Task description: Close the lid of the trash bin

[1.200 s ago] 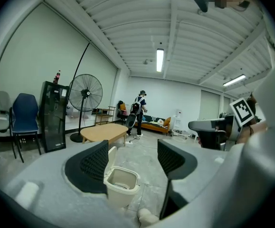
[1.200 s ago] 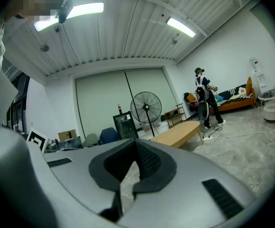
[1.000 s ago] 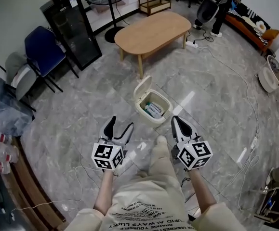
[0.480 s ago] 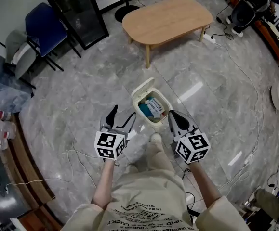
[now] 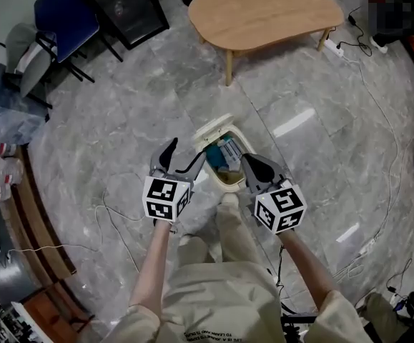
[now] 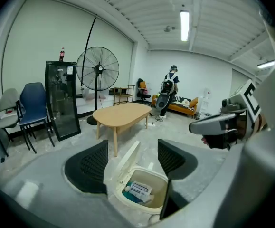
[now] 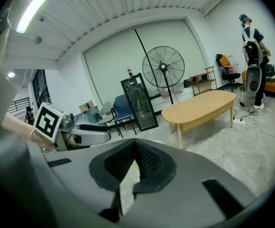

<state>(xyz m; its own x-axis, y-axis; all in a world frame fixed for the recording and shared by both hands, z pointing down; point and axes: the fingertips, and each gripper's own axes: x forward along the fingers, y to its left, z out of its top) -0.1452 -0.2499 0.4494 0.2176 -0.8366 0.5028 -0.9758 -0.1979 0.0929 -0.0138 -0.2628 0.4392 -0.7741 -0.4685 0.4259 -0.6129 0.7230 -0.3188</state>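
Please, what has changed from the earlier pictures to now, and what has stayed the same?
The person has stepped closer to the trash bin. In the head view both tools now sit at its sides instead of short of it. The left tool is still open and the right tool is still shut and empty. Nothing was taken hold of. The lid still stands open.

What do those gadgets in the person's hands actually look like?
The left gripper and right gripper are matching grey tools, each with two fingers lined with black ribbed pads. Each carries a white cube printed with black square markers. The person wears a beige printed T-shirt with short sleeves.
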